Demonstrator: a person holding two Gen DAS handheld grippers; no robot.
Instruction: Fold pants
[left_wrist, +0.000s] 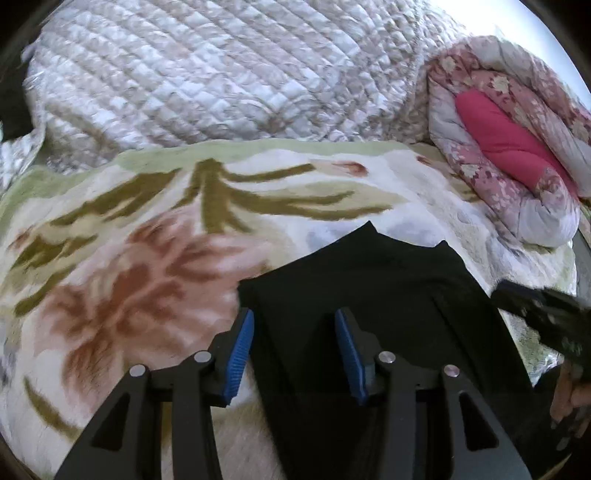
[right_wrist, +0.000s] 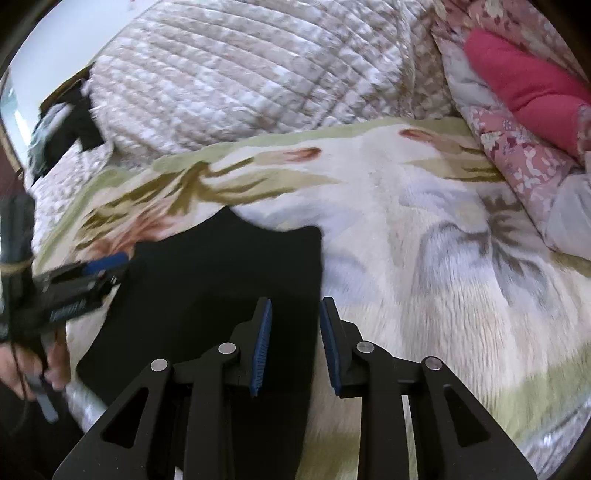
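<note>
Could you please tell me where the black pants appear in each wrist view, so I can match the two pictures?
Left wrist view: the black fabric pants lie lower centre to right, running under the open left gripper.
Right wrist view: the pants lie lower left to centre, beneath the open right gripper.
Shared landmark: the bright pink pillow wrapped in the floral quilt, upper right in both.

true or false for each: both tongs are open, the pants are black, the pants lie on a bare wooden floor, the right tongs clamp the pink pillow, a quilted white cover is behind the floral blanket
Both the left tongs and right tongs are open: true.
The pants are black: true.
The pants lie on a bare wooden floor: false, they lie on a floral blanket.
The right tongs clamp the pink pillow: false, they grip nothing and the pillow lies far off.
A quilted white cover lies behind the blanket: true.
</note>
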